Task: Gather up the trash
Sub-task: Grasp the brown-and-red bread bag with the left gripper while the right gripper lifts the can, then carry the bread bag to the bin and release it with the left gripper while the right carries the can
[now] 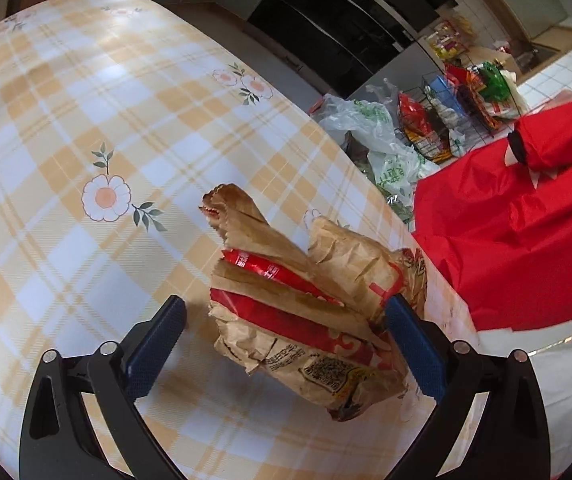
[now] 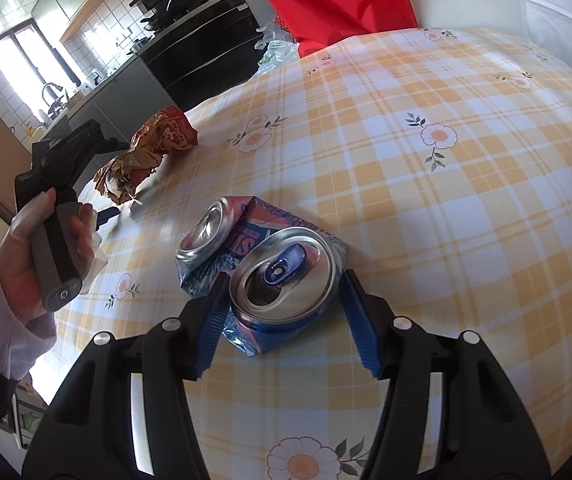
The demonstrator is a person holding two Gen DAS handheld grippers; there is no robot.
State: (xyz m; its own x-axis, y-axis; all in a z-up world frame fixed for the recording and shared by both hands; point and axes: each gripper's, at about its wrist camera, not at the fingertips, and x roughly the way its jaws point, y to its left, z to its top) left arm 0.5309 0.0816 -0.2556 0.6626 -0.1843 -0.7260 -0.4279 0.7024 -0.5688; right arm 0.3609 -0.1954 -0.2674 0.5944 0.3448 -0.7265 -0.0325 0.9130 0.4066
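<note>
Trash uncollected: our right gripper (image 2: 284, 304) clamps the crushed can (image 2: 270, 276); left fingers (image 1: 166, 340) apart around the paper bag (image 1: 310, 312) beside it.

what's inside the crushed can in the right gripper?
Through the can's open mouth only dark shows; any contents are hidden. The right gripper is clamped on it above the checked tablecloth.

- Left tongs (image 1: 286, 312) and right tongs (image 2: 284, 288) — black frames, silver screws, blue ribbed pads.
- Left hand (image 2: 26, 256) on a grey-and-black grip — pale lilac cuff under a dark sleeve.
</note>
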